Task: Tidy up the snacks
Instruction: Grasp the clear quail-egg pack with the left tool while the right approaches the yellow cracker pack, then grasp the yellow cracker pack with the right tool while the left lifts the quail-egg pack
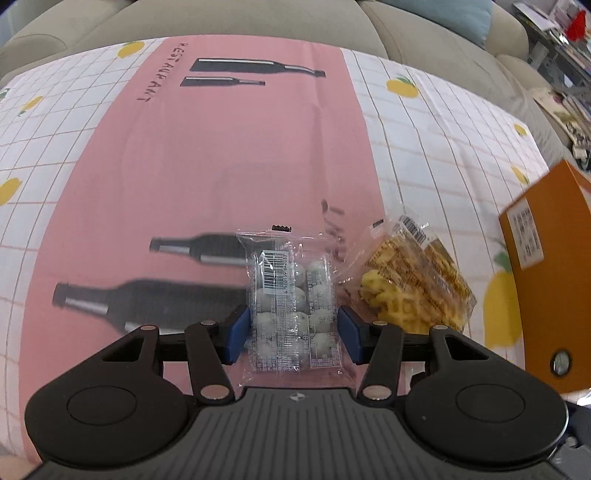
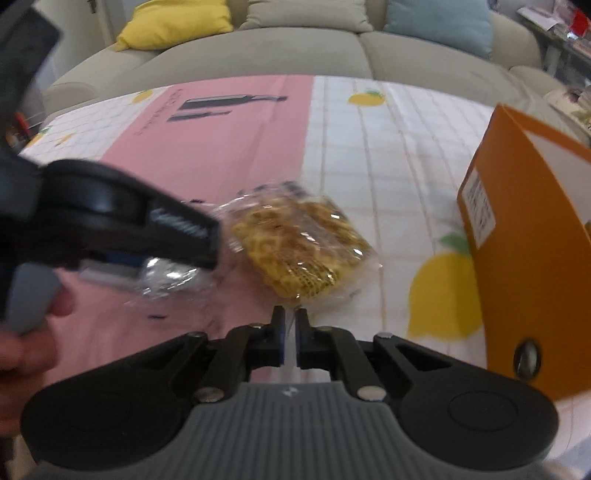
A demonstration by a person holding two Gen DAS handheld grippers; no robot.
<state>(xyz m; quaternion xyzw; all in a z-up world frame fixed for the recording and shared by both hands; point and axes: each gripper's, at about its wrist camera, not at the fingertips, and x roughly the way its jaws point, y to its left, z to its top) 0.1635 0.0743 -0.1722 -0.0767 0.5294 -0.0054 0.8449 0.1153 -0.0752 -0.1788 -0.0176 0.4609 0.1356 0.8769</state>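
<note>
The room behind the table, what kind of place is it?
Most likely a home living room: a beige sofa with yellow and blue cushions stands behind the table, which wears a lemon-print tablecloth.

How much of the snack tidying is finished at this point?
Nothing shows as put away yet. In hand: the left gripper pinches the packet of white balls, and the right gripper is shut on the edge of the yellow snack bag. Left: both probably belong in the orange box standing beside them.
</note>
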